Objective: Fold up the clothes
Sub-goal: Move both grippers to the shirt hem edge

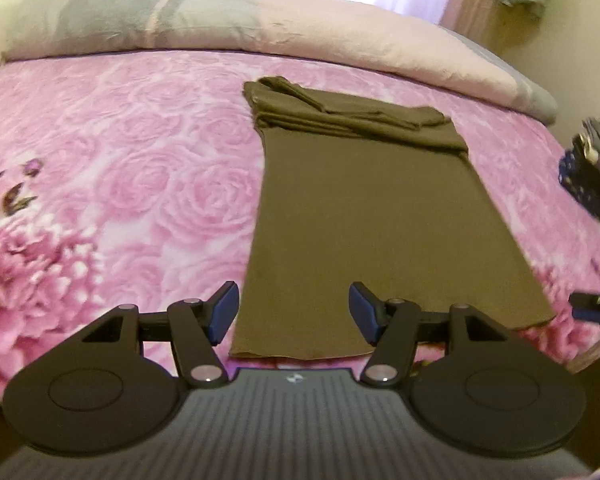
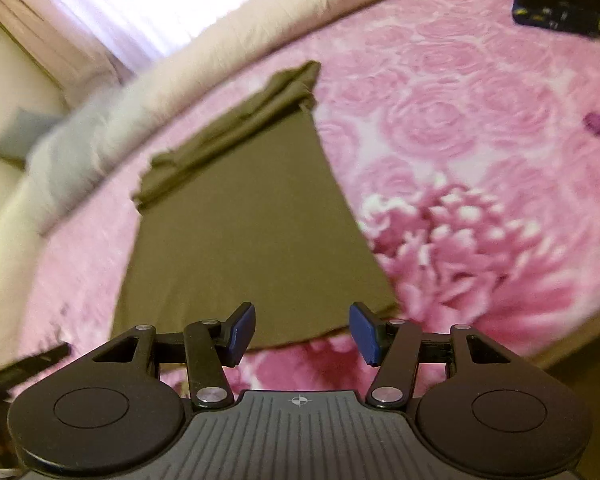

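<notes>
Garment (image 1: 372,220), olive, lies as a long strip on the pink bedspread (image 1: 120,168), running from lower centre to upper centre, its near hem just ahead of the spread-jawed, empty left gripper (image 1: 294,312) and right gripper (image 2: 302,332).

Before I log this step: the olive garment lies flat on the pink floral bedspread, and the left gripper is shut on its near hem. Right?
Not quite. The left gripper is open, holding nothing, as the left wrist view shows. The olive garment does lie flat on the pink bedspread.
</notes>
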A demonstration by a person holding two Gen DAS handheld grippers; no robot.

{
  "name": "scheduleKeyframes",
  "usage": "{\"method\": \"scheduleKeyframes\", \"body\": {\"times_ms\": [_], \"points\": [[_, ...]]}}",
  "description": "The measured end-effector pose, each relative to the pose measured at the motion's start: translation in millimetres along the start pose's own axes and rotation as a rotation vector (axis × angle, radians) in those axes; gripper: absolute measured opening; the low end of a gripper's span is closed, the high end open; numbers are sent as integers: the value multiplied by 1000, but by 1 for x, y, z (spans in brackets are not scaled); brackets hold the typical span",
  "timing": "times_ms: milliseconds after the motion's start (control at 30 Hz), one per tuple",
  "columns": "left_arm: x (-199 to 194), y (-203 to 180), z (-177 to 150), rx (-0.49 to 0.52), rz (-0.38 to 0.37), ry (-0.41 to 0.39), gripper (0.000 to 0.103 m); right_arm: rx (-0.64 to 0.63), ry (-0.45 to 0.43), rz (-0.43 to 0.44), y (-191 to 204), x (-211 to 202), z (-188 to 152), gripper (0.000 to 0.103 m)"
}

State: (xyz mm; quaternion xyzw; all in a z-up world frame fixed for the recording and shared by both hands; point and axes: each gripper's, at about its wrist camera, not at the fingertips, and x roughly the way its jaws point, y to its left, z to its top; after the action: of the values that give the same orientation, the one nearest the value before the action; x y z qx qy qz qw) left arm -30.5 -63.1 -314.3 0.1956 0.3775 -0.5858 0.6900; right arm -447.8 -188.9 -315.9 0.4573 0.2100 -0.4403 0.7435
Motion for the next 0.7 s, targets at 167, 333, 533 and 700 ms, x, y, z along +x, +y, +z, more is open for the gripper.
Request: {"method": "scheduleKeyframes", "body": {"times_ms": [167,333,533,700], "points": [[5,32,-49,-75,-107,-4,54,90,-97,42,-28,-3,-55,56],[-34,67,-77,-131,-161,15,50,183,-112,42,-26,-43,-99,56],[-71,101,-91,-237,-215,-53,46,188,-142,108,-17,-83,-111,56],[-86,104,-82,-238,-233,-98,47,109,-153,115,-4,-94,-99,56]]}}
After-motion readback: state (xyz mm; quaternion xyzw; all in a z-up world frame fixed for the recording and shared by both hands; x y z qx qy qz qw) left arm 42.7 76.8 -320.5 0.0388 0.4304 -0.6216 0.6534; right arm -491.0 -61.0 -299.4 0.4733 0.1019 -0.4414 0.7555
